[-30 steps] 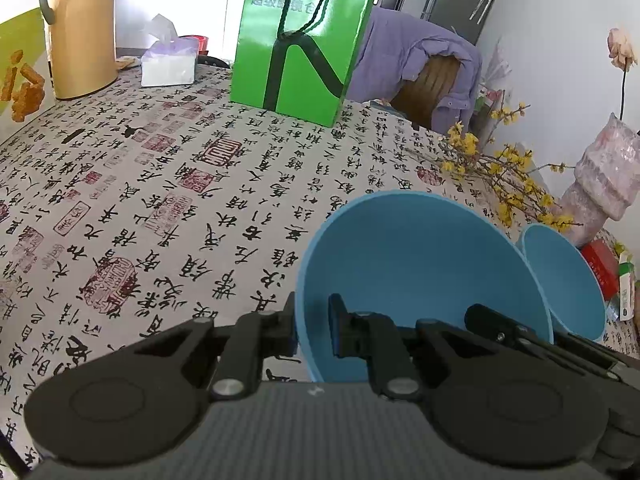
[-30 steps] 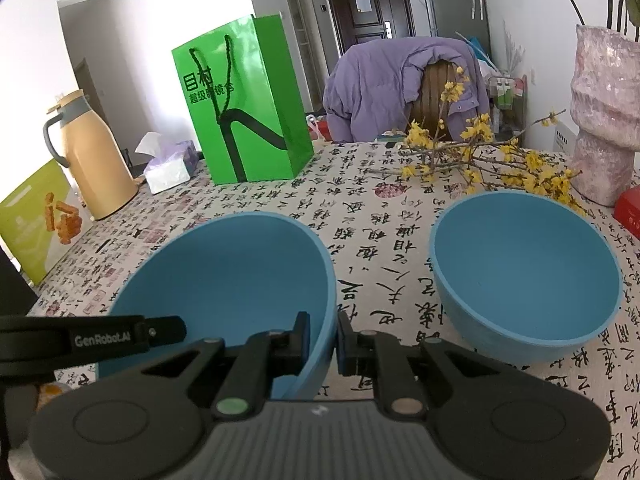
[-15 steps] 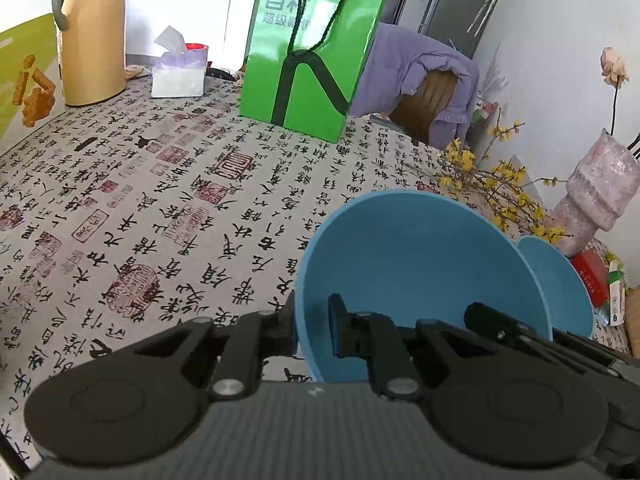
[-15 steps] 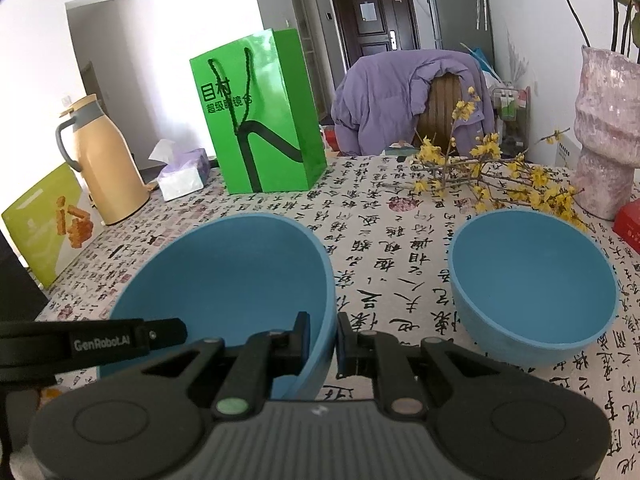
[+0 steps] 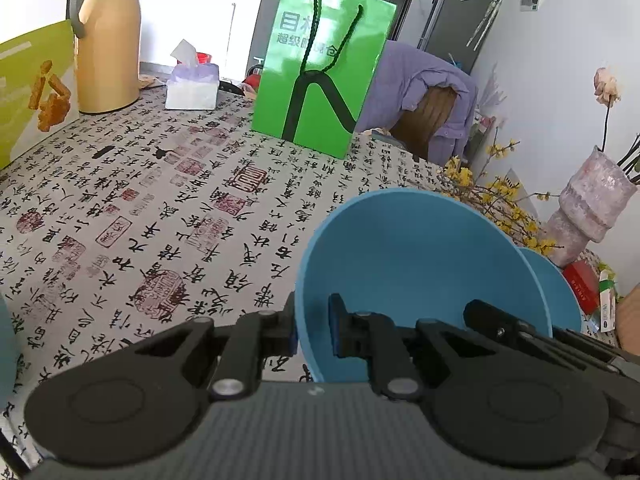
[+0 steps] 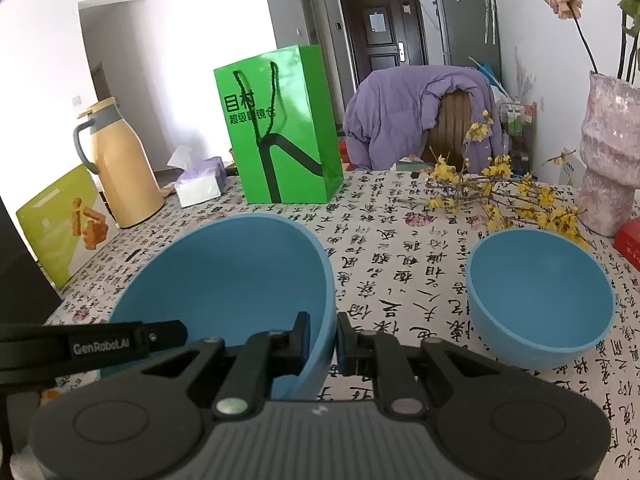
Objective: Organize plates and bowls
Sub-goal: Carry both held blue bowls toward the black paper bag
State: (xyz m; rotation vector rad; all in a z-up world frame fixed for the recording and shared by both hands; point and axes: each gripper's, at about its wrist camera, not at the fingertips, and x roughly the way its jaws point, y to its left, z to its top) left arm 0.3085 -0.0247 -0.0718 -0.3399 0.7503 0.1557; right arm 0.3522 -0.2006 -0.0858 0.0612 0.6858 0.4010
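A large blue bowl [image 5: 420, 264] hangs tilted above the patterned tablecloth [image 5: 160, 216], held at two sides of its rim. My left gripper [image 5: 312, 328] is shut on the rim's left side, one pad inside and one outside. On the opposite rim my right gripper [image 6: 323, 340] is shut on the same bowl [image 6: 232, 272]. A second, smaller blue bowl [image 6: 540, 300] stands upright on the table to the right, apart from both grippers; the left wrist view shows only its edge [image 5: 560, 300] behind the held bowl.
A green paper bag [image 6: 280, 132] stands at the back middle, with a tan thermos [image 6: 120, 168], a tissue box [image 6: 200, 184] and a yellow-green carton [image 6: 60, 224] to the left. Yellow flower branches [image 6: 500, 196], a pink vase [image 6: 608, 152] and a red box [image 6: 630, 236] crowd the right.
Both grippers have risen together with the large bowl, which hangs higher above the cloth. The second bowl looks smaller and farther off. Neither grip has changed.
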